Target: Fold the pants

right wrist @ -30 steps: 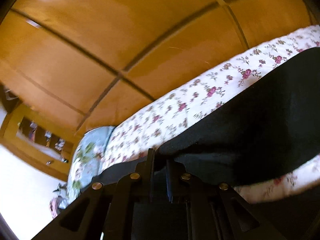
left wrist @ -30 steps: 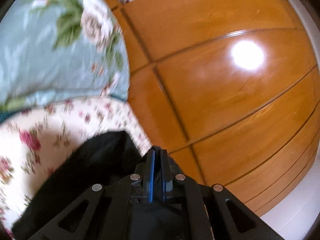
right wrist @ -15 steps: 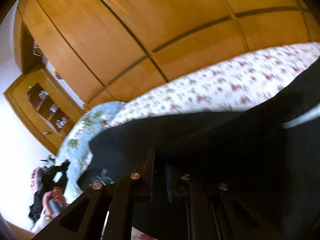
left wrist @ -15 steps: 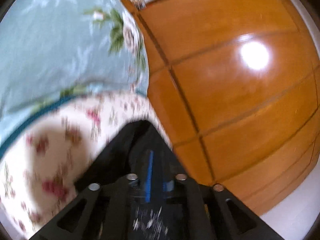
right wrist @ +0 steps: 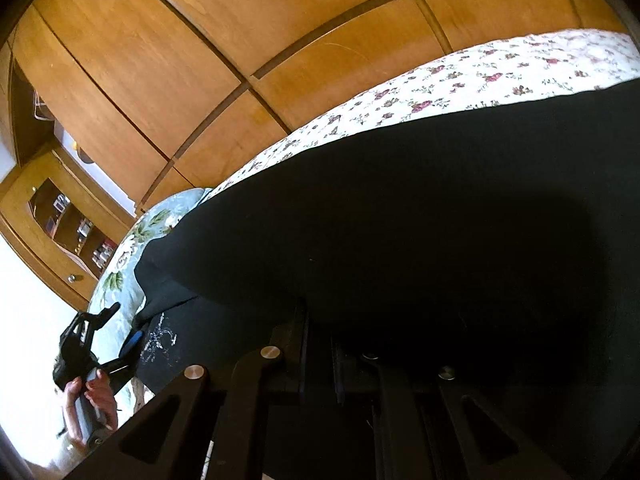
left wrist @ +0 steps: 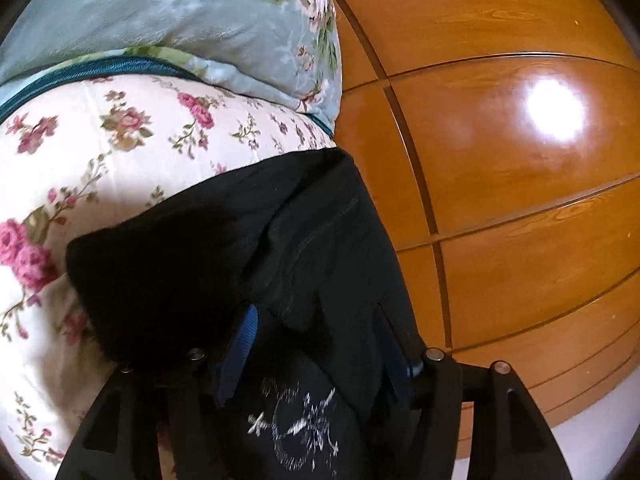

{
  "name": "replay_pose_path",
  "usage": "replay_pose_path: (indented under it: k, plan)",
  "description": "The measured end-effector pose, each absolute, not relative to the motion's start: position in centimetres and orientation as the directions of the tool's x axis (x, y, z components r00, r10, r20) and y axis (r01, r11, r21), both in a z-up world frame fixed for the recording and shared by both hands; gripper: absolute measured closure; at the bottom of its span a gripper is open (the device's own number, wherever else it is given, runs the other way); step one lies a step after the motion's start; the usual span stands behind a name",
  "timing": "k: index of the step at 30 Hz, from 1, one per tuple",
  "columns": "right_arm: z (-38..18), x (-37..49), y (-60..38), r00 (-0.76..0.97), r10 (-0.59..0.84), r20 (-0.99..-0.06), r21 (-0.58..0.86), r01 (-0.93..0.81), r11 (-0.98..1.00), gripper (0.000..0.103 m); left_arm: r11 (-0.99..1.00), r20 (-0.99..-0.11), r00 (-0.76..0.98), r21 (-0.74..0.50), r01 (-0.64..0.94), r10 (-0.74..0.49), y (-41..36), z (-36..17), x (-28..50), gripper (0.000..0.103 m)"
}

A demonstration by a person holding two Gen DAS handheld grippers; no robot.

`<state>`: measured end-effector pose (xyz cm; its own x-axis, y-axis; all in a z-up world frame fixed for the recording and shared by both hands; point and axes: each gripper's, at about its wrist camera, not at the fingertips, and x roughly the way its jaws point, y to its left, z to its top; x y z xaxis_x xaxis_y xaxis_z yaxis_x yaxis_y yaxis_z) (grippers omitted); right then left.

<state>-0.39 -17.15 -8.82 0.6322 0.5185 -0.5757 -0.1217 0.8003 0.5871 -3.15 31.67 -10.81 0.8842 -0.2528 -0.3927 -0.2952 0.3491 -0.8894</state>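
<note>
On the floral bedspread [left wrist: 132, 132], near its edge facing the wooden wardrobe panels [left wrist: 520, 160], lie the black pants [left wrist: 248, 240], folded over so that a doubled layer bulges at their left. Your left gripper [left wrist: 316, 332] points slightly downward over that edge; its jaws are opening, spread wide, with pant fabric lying loose between the blue-padded fingers [left wrist: 244, 332], which do not press on it. White printed artwork [left wrist: 296, 428] on the cloth shows just in front of the gripper body. A pale-blue flowered pillow [left wrist: 180, 12] rests at the bedspread's far end, touching it. From the right wrist view, the pants [right wrist: 400, 208] stretch as a broad dark sheet across the bedspread [right wrist: 480, 80]. Your right gripper [right wrist: 320, 320] has its jaws drawn narrow, pinching the near edge of the pants. At the lower left of that view, your left hand [right wrist: 92, 400] grips the other tool's handle.
</note>
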Motion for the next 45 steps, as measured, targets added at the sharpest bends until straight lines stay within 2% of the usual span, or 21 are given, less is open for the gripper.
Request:
replay_pose_path:
  k: [2,3,4,6,7,10,11,14,15,16,17,18,22,27,29,34,36,40,43,45]
  plan:
    - [-8.7,-0.4,-17.4,0.632,0.527,-0.568,0.603,-0.116,0.789,0.092,0.385,-0.387,0.890,-0.880,-0.278,-0.241,31.3,-10.0,-3.0,0.048]
    - [-8.6,-0.5,-17.5,0.635,0.526,-0.566,0.609,-0.108,0.786,0.083,0.411,-0.403,0.887,-0.865,-0.287,-0.228,31.1,-9.8,-2.8,0.065]
    - [-8.5,-0.5,-17.7,0.638,0.523,-0.565,0.617,-0.094,0.781,0.058,0.418,-0.412,0.883,-0.860,-0.294,-0.226,31.1,-9.8,-2.7,0.087]
    - [-8.3,-0.8,-18.6,0.659,0.534,-0.530,0.659,-0.076,0.748,0.044,0.409,-0.396,0.885,-0.870,-0.276,-0.244,31.2,-10.0,-2.2,0.090]
    - [-8.0,-1.0,-19.1,0.675,0.535,-0.507,0.678,-0.071,0.732,0.043,0.410,-0.390,0.887,-0.872,-0.269,-0.246,31.2,-9.8,-2.2,0.093]
    - [-7.7,-1.3,-20.2,0.700,0.493,-0.516,0.671,-0.027,0.741,0.044,0.437,-0.373,0.897,-0.865,-0.244,-0.238,31.0,-8.8,-2.1,0.095]
    - [-7.9,-1.2,-20.8,0.706,0.486,-0.516,0.683,-0.003,0.730,0.044,0.449,-0.359,0.904,-0.864,-0.227,-0.233,31.0,-8.1,-2.3,0.095]
    - [-9.0,-1.1,-22.7,0.715,0.490,-0.498,0.760,0.087,0.644,0.057,0.422,-0.282,0.931,-0.892,-0.165,-0.232,31.6,-6.4,-3.0,0.096]
    - [-9.3,-1.1,-23.3,0.721,0.495,-0.486,0.781,0.104,0.616,0.066,0.410,-0.263,0.937,-0.900,-0.152,-0.230,31.8,-6.0,-3.2,0.096]
    - [-9.5,-1.0,-23.7,0.723,0.496,-0.482,0.794,0.119,0.597,0.084,0.393,-0.233,0.947,-0.910,-0.133,-0.220,32.4,-5.3,-3.7,0.096]
    - [-9.7,-0.9,-24.2,0.727,0.493,-0.478,0.803,0.134,0.581,0.093,0.385,-0.219,0.952,-0.915,-0.124,-0.214,32.8,-4.9,-3.8,0.096]
    - [-9.7,-0.9,-24.5,0.731,0.490,-0.475,0.807,0.140,0.574,0.095,0.373,-0.202,0.956,-0.921,-0.112,-0.212,33.3,-4.4,-4.1,0.096]
    - [-7.7,-2.0,-25.2,0.762,0.491,-0.423,0.816,0.084,0.573,0.095,0.367,-0.174,0.958,-0.927,-0.082,-0.226,34.8,-2.9,-5.4,0.097]
    - [-4.1,-4.4,-25.1,0.769,0.506,-0.391,0.781,-0.013,0.624,0.095,0.394,-0.206,0.953,-0.913,-0.105,-0.224,35.0,-3.6,-7.2,0.097]
    - [-4.4,-5.2,-24.8,0.747,0.517,-0.417,0.773,-0.008,0.634,0.095,0.411,-0.238,0.947,-0.902,-0.133,-0.217,35.0,-4.7,-8.0,0.096]
    - [-8.8,-6.1,-23.6,0.674,0.501,-0.543,0.725,0.075,0.685,0.095,0.463,-0.395,0.898,-0.844,-0.271,-0.195,34.9,-8.9,-8.6,0.097]
    - [-10.5,-5.9,-23.9,0.658,0.515,-0.549,0.747,0.111,0.656,0.096,0.444,-0.413,0.889,-0.846,-0.295,-0.196,35.3,-10.6,-8.6,0.097]
    - [-9.7,-5.1,-23.9,0.670,0.515,-0.535,0.740,0.077,0.668,0.095,0.444,-0.402,0.894,-0.850,-0.283,-0.200,35.5,-11.3,-8.5,0.096]
    - [-8.7,-5.0,-23.9,0.684,0.513,-0.518,0.734,0.048,0.677,0.095,0.440,-0.319,0.926,-0.875,-0.204,-0.204,35.7,-9.8,-8.8,0.096]
    - [-8.1,-4.9,-23.9,0.700,0.520,-0.490,0.746,0.027,0.665,0.095,0.462,-0.302,0.931,-0.868,-0.181,-0.203,35.5,-9.0,-8.8,0.096]
